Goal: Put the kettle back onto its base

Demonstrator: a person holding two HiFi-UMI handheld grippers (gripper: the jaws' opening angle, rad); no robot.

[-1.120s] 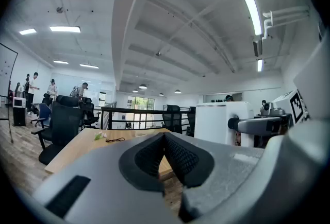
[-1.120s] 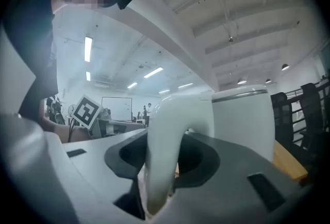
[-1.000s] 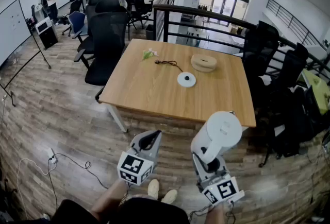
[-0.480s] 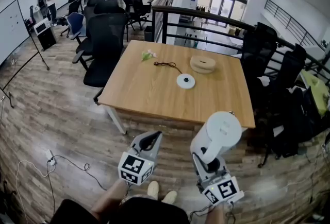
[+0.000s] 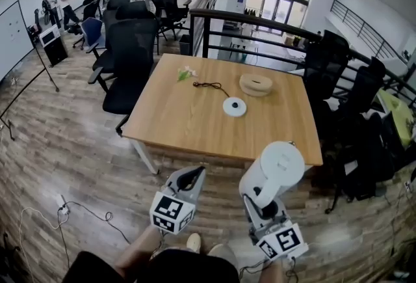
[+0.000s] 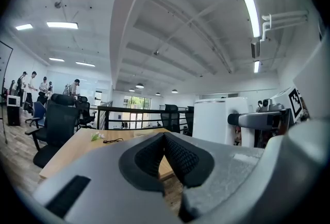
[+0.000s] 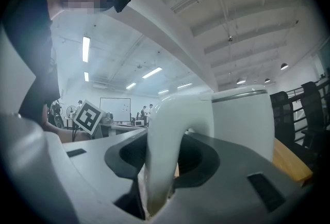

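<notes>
A white kettle [image 5: 276,174] hangs in the air in front of the wooden table [image 5: 188,129], short of its near edge. My right gripper [image 5: 259,197] is shut on the kettle's handle [image 7: 164,156], with the kettle body [image 7: 242,120] just beyond the jaws. The round white base [image 5: 234,107] lies on the table's middle, far from the kettle, with a black cord [image 5: 209,84] running off it. To the kettle's left, my left gripper [image 5: 190,175] is shut with nothing in it; its pads [image 6: 178,153] meet. From the left gripper view, the kettle [image 6: 216,120] stands at the right.
A round tan woven thing [image 5: 256,84] and a small flower [image 5: 186,72] lie at the table's far side. Black office chairs [image 5: 130,47] stand left of the table, more chairs [image 5: 344,80] to its right, and a black railing [image 5: 260,21] behind it. A cable [image 5: 84,210] trails on the floor.
The table and base have come slightly nearer in the head view and the person's feet have shifted. Both grippers and the kettle keep their places in the picture.
</notes>
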